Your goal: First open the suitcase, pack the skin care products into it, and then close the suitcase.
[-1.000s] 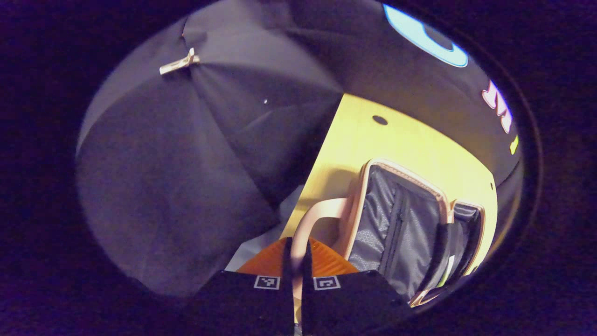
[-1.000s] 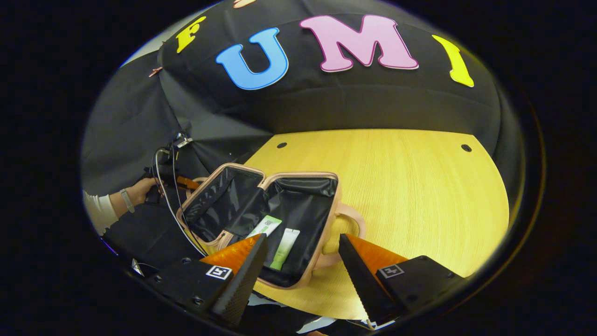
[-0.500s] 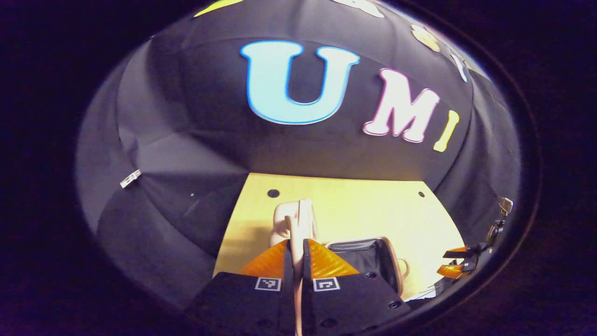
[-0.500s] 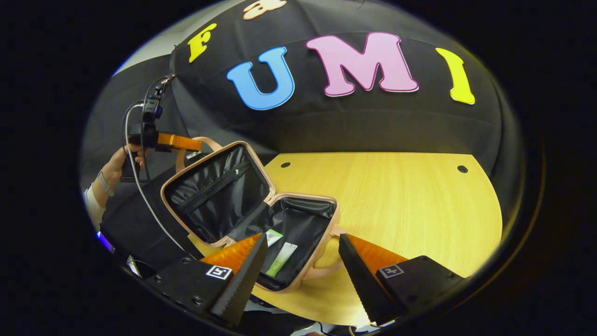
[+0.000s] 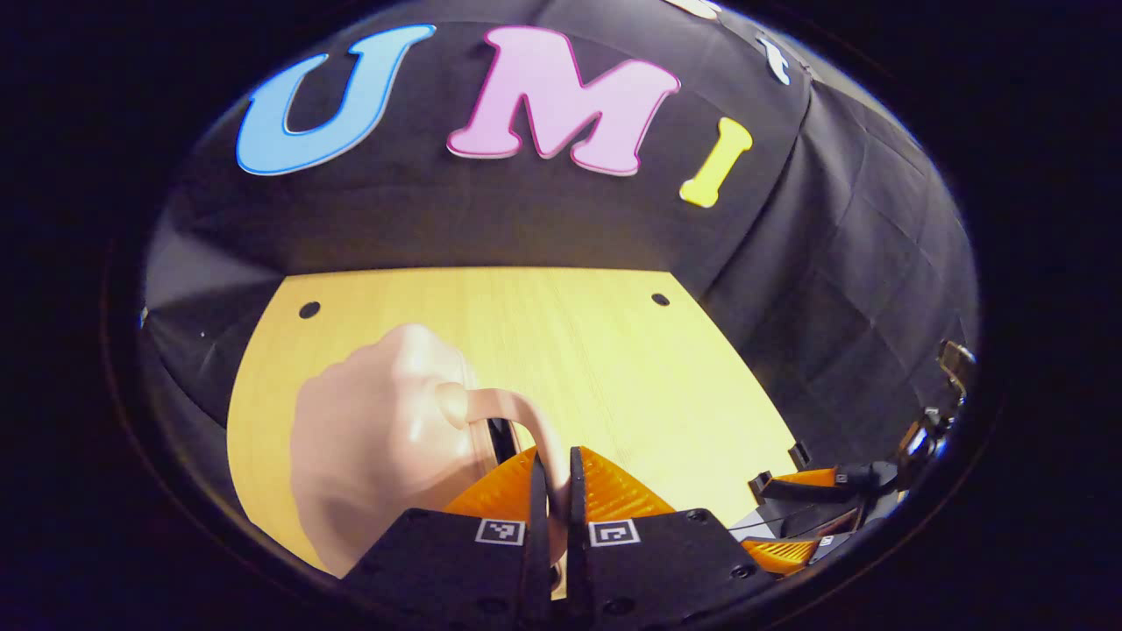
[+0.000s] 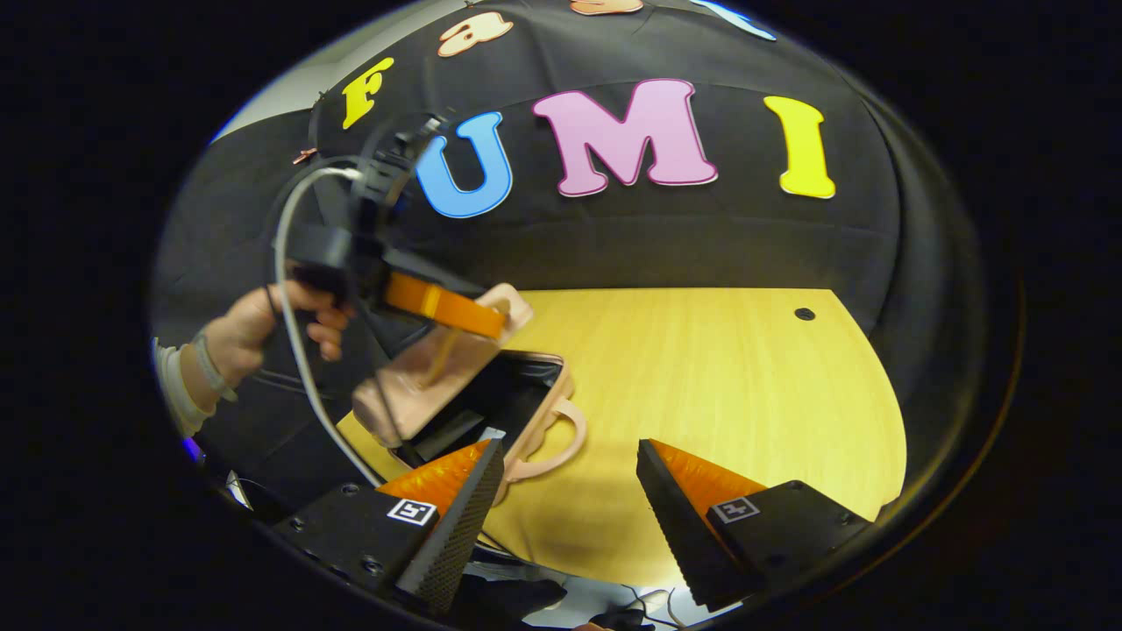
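In the left gripper view, my left gripper (image 5: 554, 460) is shut on the handle (image 5: 517, 412) of the pink suitcase lid (image 5: 377, 438), whose smooth outer shell faces me. The right gripper view shows the lid (image 6: 421, 381) tilted low over the suitcase base (image 6: 526, 399), leaving a narrow gap with dark lining inside. The left gripper (image 6: 495, 326) holds the lid from above, a hand (image 6: 254, 329) gripping it. My right gripper (image 6: 570, 456) hangs open just in front of the base's own handle (image 6: 557, 434), touching nothing. What lies inside the suitcase is mostly hidden by the lid.
The suitcase sits at the left end of a yellow wooden table (image 6: 701, 377), with bare tabletop (image 5: 570, 333) to its right and behind it. Black cloth walls stand close behind and beside the table. A cable (image 6: 294, 350) loops down from the left gripper.
The left gripper has swung the lid by its handle from upright down over the base, so the suitcase is nearly closed. The right gripper stayed open near the base's handle.
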Motion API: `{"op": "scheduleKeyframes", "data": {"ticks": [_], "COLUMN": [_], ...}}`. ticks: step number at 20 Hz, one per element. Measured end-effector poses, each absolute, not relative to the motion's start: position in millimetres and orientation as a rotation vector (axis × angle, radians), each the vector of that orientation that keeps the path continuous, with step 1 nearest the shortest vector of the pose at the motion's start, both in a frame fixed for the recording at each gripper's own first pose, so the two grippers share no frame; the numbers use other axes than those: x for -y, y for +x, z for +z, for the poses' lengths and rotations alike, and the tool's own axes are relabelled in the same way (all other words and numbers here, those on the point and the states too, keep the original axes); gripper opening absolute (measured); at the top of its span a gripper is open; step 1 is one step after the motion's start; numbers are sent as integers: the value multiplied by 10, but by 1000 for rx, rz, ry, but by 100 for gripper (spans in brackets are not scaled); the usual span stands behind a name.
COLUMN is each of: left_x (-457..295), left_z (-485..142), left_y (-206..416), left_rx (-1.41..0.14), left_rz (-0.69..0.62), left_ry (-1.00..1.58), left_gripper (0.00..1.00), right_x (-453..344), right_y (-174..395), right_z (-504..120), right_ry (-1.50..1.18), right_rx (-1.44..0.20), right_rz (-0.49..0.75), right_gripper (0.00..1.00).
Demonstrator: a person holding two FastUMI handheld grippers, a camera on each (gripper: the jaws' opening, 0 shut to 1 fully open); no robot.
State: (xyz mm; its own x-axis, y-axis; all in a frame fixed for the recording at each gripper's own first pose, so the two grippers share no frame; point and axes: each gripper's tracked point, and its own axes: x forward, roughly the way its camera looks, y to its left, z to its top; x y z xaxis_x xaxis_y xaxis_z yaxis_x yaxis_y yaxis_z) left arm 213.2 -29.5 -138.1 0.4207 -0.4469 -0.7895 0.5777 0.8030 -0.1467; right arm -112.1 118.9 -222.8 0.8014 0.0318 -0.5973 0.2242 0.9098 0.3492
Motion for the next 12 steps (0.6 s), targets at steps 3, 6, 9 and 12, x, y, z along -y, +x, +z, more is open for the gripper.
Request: {"op": "scheduleKeyframes", "data": {"ticks": [3, 6, 9, 12], "left_x": [349, 350, 403, 507], "left_z": [-2090, -2514, -2486, -2077], "left_y": [1957, 1914, 1919, 1973], "left_rx": [-1124, -1178, -1149, -1009], "left_rz": [-580, -535, -488, -468], "left_ry": [195, 258, 320, 292], "left_gripper": [14, 17, 30, 51], "right_x": [-961, -755, -613, -424], "right_y": [-1355, -1534, -1629, -1652], "right_z": [-2228, -2284, -2373, -2443], "right_ry": [416, 389, 402, 398], "right_rx": [-642, -656, -666, -672], "right_rz": [-140, -149, -130, -116], "right_gripper": [97, 97, 97, 97]}}
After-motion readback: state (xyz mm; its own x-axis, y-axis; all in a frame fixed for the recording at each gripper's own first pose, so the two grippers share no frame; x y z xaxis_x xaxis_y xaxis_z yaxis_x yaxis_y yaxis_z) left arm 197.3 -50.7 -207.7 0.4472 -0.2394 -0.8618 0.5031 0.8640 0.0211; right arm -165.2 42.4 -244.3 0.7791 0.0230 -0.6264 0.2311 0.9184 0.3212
